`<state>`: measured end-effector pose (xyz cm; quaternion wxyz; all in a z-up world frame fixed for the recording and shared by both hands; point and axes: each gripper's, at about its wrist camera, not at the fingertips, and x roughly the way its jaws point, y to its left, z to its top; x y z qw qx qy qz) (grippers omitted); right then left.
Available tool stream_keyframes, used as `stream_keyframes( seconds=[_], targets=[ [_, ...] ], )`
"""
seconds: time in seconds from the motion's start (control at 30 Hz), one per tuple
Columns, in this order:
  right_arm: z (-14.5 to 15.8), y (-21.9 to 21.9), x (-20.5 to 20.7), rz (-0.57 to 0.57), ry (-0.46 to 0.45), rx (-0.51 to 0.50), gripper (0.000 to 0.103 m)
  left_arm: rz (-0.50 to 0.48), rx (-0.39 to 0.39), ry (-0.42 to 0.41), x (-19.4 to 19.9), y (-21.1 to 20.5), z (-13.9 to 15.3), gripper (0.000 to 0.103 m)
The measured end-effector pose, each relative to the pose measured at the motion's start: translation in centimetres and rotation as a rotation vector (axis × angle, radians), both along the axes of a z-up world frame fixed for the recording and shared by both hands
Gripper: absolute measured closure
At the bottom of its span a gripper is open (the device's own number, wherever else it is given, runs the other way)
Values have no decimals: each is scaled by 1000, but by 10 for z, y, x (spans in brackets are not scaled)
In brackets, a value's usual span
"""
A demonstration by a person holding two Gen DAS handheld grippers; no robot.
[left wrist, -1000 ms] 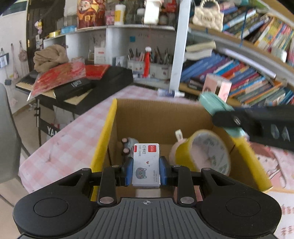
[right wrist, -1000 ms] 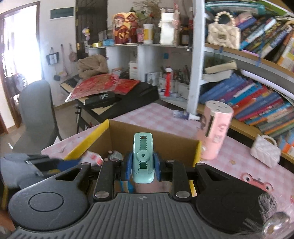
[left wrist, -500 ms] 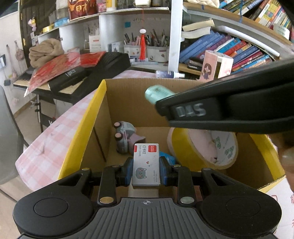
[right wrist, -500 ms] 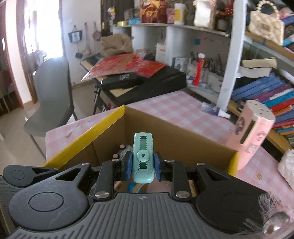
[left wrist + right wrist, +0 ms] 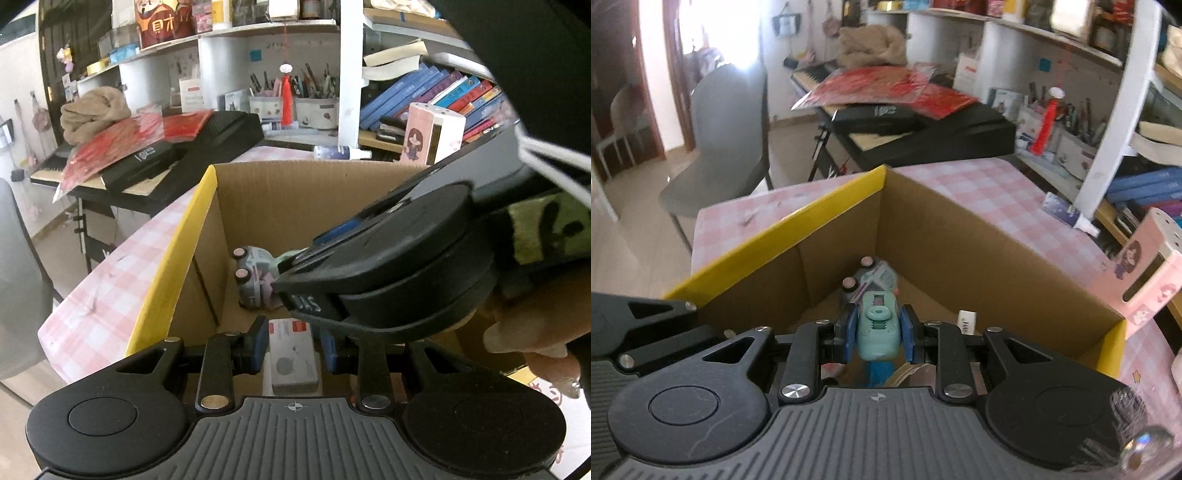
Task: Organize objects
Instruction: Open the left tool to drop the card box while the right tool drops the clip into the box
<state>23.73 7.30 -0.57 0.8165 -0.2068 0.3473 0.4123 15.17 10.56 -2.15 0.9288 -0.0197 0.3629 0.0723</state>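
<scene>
A cardboard box with yellow-edged flaps point(image 5: 177, 254) point(image 5: 775, 236) stands on the pink checked table. My left gripper point(image 5: 293, 345) is open inside the box; the small grey card box point(image 5: 293, 356) lies between its spread fingers, loose from the pads. My right gripper point(image 5: 875, 330) is shut on a mint green stapler-like tool point(image 5: 878, 328) and holds it low inside the box, near a toy car point(image 5: 866, 275) point(image 5: 253, 275) in the far corner. The right gripper's body point(image 5: 388, 266) crosses the left wrist view and hides the tape roll.
A pink cartoon container point(image 5: 430, 133) point(image 5: 1145, 273) stands beside the box. A small spray bottle point(image 5: 341, 152) lies behind it. A white eraser point(image 5: 967, 320) lies in the box. A keyboard with red packets point(image 5: 905, 110), a grey chair point(image 5: 727, 140) and bookshelves surround the table.
My left gripper has opened and let go of the grey card box inside the cardboard box. My right gripper has moved left and down into the box with the green tool.
</scene>
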Motion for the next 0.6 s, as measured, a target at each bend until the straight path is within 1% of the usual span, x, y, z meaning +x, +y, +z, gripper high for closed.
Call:
stream_keyframes(
  seconds=[0.17, 0.27, 0.3, 0.33, 0.4, 0.43, 0.47, 0.5, 0.6],
  targets=[
    [-3, 3, -1, 17, 12, -13, 80, -3, -6, -11, -2, 0, 2, 71],
    [-2, 2, -2, 27, 30, -8, 80, -2, -16, -27, -5, 2, 5, 64],
    [-1, 1, -3, 25, 36, -1, 80, -2, -16, -34, -6, 3, 6, 58],
    [0, 0, -3, 20, 40, 9, 79, -1, -17, -44, -8, 3, 7, 53],
    [4, -5, -6, 14, 54, 38, 77, -9, -22, -72, -13, 3, 11, 51],
    [6, -8, -7, 8, 60, 57, 70, -15, -20, -82, -16, 2, 13, 49],
    [10, -12, -10, -1, 62, 78, 68, -19, -19, -93, -18, 2, 16, 48],
    [13, -16, -13, -9, 59, 97, 68, -23, -19, -106, -22, 1, 18, 45],
    [25, -31, -23, -46, 37, 147, 67, -30, -20, -143, -32, 1, 25, 41]
  ],
)
